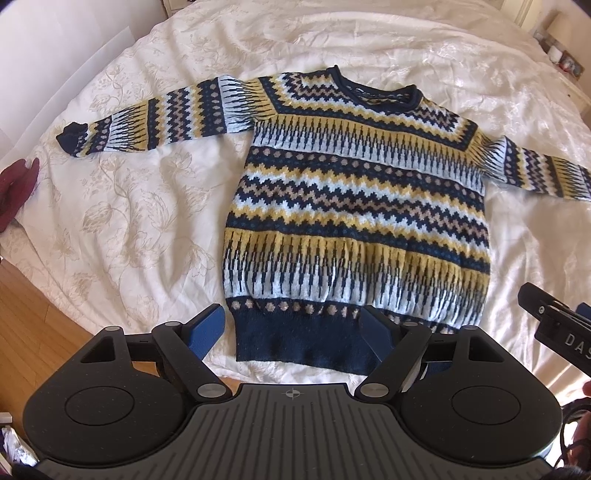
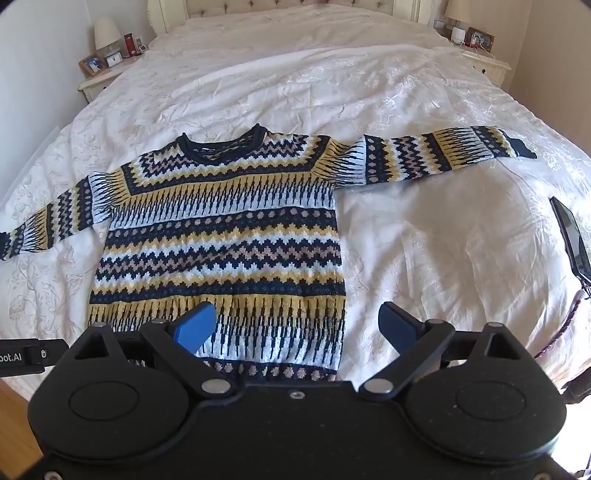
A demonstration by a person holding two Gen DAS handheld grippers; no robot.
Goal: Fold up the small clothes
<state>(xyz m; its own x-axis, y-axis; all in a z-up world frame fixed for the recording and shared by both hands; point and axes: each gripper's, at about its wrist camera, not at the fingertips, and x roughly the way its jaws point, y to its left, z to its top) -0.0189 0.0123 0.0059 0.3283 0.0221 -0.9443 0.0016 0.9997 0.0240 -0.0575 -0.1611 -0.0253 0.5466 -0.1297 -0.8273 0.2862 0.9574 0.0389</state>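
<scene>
- Patterned knit sweater (image 1: 354, 199) lies flat, front up, on the bed (image 1: 147, 206), which carries a cream floral-embroidered cover. Bands of navy, yellow, pale blue and tan zigzag.
- Sweater position: navy hem (image 1: 295, 339) at the foot edge of the bed, neckline (image 2: 221, 146) toward the headboard (image 2: 288, 7). Body unfolded.
- Both sleeves are spread outward. One sleeve (image 1: 155, 114) reaches toward one side edge of the bed and ends in a navy cuff (image 1: 72, 138); the other sleeve (image 2: 436, 157) reaches toward the opposite side edge, cuff (image 2: 522, 147) flat on the cover.
- Left claw (image 1: 293, 330): fingers spread wide, blue pads (image 1: 207, 326) either side of the hem, holding nothing. It sits over the hem's left corner at the foot edge; contact with the knit cannot be told.
- Right claw (image 2: 299, 325): fingers spread wide, holding nothing. It sits over the lower right part of the sweater body; one pad (image 2: 195, 326) appears over the knit, the other over bare cover.
- Dark red cloth (image 1: 16, 192) at a side edge of the bed, well apart from the sweater.
- Flat dark object (image 2: 570, 236) on the cover near the other side edge; its kind cannot be told.
- Nightstands flank the headboard; one lamp (image 2: 105, 35) on the nearer-left stand, photo frames beside it.
</scene>
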